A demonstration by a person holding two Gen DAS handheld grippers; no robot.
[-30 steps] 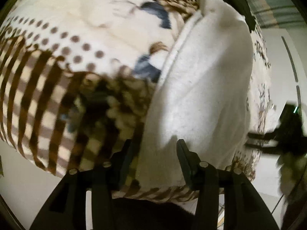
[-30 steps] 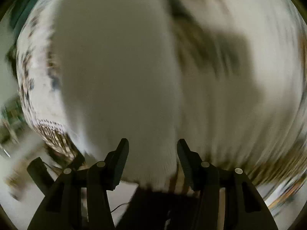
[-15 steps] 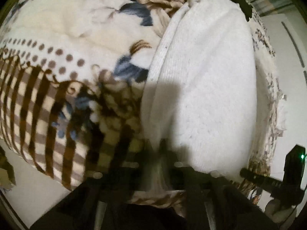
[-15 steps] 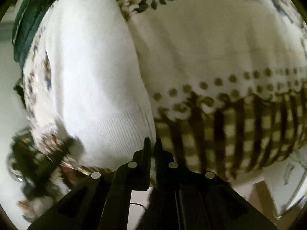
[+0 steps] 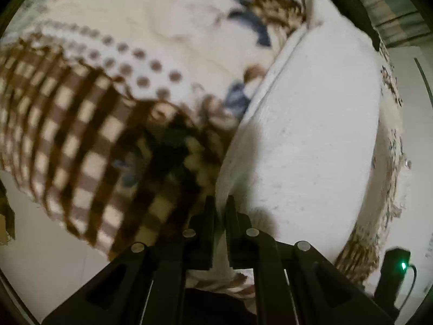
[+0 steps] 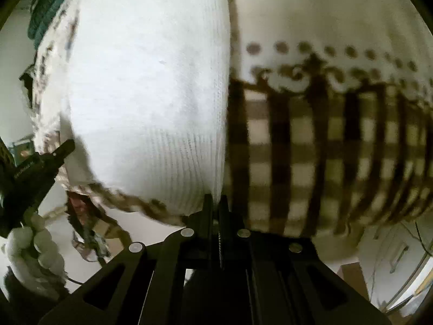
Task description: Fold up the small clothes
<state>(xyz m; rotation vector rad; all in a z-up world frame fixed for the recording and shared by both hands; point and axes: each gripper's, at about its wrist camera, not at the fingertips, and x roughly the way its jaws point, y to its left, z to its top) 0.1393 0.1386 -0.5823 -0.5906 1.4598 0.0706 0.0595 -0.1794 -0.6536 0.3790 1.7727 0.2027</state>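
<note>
A white knit garment [image 5: 311, 124] lies on a patterned blanket [image 5: 81, 140] with brown checks, dots and flowers. My left gripper [image 5: 221, 203] is shut on the garment's near left corner. In the right wrist view the same white garment [image 6: 146, 108] fills the left half, with ribbed hem toward me. My right gripper [image 6: 215, 200] is shut on the garment's near right corner, at the hem edge. The other gripper [image 6: 35, 168] shows at the left edge, held by a gloved hand [image 6: 29, 246].
The blanket [image 6: 324, 149] hangs over the near edge of the surface. A dark green cloth [image 6: 46, 8] lies at the far left end. A black device with a green light [image 5: 395, 270] sits on the pale floor at lower right.
Both grippers were open a second ago with the garment's hem between their fingers. They have closed onto its near corners, and the garment edge has lifted slightly.
</note>
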